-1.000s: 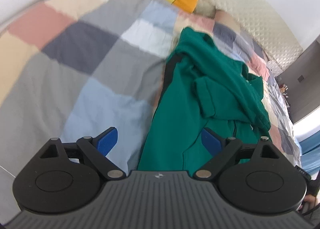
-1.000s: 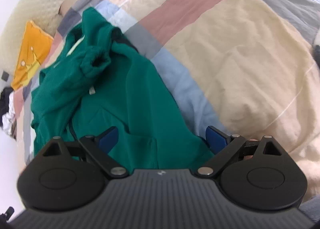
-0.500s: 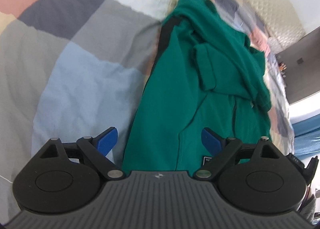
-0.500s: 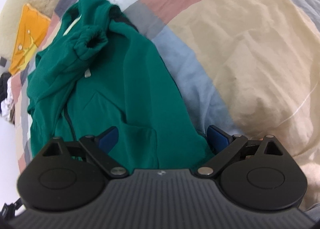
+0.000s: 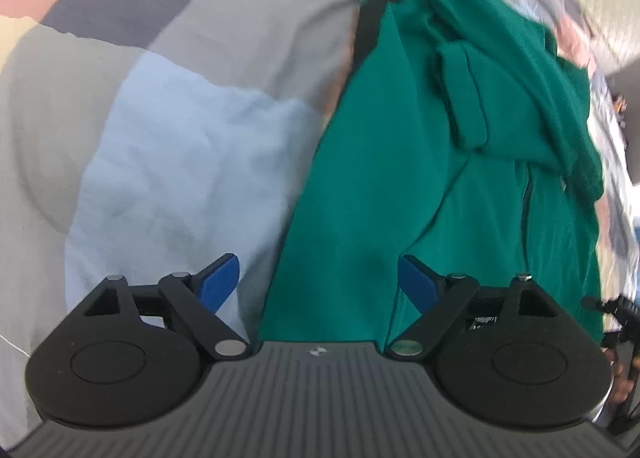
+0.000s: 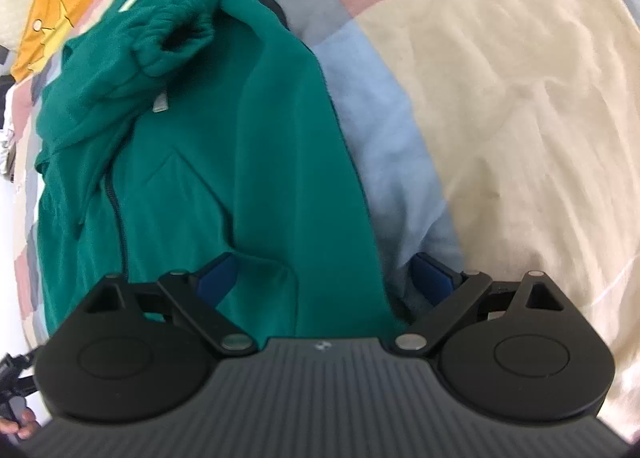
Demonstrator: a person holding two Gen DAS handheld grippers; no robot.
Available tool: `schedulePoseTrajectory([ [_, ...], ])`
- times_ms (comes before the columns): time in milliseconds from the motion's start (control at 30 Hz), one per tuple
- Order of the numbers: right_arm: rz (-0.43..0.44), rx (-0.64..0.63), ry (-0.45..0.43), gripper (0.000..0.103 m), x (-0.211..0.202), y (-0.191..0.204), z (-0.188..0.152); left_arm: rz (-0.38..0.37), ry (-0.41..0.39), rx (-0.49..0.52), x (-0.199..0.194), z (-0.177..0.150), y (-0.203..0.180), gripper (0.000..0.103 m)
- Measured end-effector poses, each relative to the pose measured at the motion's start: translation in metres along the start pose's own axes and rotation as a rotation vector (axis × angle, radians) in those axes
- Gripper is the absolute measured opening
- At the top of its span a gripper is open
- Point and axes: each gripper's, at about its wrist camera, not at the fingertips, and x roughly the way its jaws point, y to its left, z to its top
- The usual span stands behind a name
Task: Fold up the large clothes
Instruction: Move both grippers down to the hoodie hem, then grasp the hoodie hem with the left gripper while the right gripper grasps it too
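A bed with a patchwork quilt (image 5: 192,162) carries everything. A green hooded garment (image 6: 248,146) lies rumpled on it. An orange pillow (image 6: 52,22) rests near the head.

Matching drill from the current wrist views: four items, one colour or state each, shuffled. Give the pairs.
Items:
1. hoodie
2. pillow
3. left gripper
4. sleeve cuff

States:
A. orange-yellow, at the head of the bed
B. jaws apart, nothing pinched, one finger each side of the hoodie's edge
C. green, spread lengthwise on the patchwork quilt
D. bunched up, lying on the hoodie's chest

Pairs: 1-C, 2-A, 3-B, 4-D
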Motion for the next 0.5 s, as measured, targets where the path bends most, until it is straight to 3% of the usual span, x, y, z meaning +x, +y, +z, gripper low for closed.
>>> schedulePoseTrajectory([
  [200,0.012,-0.06,0.061,0.096,0.005,0.0,0.005,0.022,0.056,-0.008,0.01,0.003,0.001,0.081],
  [333,0.142,-0.065,0.121,0.098,0.011,0.004,0.001,-0.001,0.083,-0.032,0.014,0.004,0.007,0.078],
  [500,0.352,-0.077,0.091,0.098,-0.002,0.006,-0.003,0.002,0.105,-0.019,0.019,0.004,0.005,0.076],
])
